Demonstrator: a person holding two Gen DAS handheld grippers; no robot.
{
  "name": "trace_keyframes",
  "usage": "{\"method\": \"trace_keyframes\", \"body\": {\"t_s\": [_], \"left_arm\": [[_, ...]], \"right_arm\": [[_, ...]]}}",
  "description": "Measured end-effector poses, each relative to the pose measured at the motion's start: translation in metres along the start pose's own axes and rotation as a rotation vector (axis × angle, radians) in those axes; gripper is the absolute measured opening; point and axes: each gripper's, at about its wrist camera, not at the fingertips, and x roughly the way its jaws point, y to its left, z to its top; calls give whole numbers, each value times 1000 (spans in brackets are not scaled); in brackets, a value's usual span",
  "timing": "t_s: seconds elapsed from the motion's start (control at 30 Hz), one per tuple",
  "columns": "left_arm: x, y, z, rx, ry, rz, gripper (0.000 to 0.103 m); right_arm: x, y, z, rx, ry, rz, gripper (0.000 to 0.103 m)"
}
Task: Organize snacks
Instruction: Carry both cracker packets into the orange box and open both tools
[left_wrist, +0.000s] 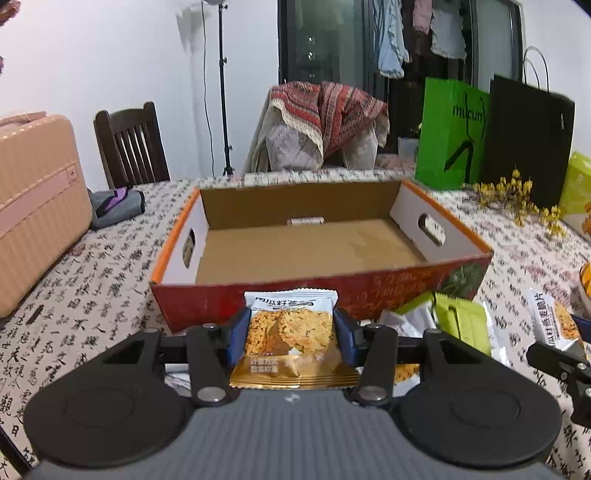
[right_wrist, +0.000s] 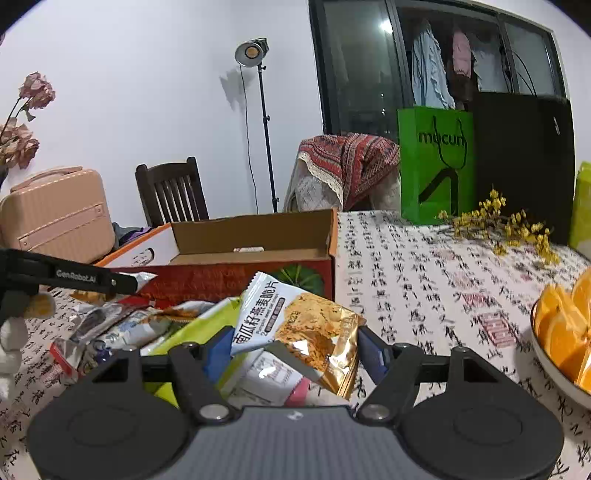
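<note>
My left gripper is shut on an oat crisp packet, white on top and gold below, held just in front of the near wall of the open red cardboard box. The box floor is bare except for a small item at the far wall. My right gripper has its jaws wide apart around a second oat crisp packet, which lies tilted on a pile of snack packets. The pads do not press it. The box shows behind in the right wrist view.
A bowl of orange slices sits at the right. Green bag and black bag stand behind yellow flowers. A pink case stands at the left. More packets lie right of my left gripper.
</note>
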Motion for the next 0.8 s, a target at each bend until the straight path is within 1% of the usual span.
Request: {"method": "trace_keyframes", "body": {"t_s": [0.17,0.37,0.53,0.67,0.8], "left_arm": [[-8,6,13,-25,-51,-13,50],[-8,10,32,-50,-101,-24,50],[0,13,47,-83,-132,-32,50],[16,18,62,-118,-133,-35,50],[36,23,70,-141,-134,-3,50]], "right_arm": [[0,8,16,-31,-26,5,70],[11,23,47,-67,-59,7,70],[35,37,74,-93,-59,-3,70],[61,43,94,-80,-43,-8,70],[92,46,109,-60,-27,-15,70]]}}
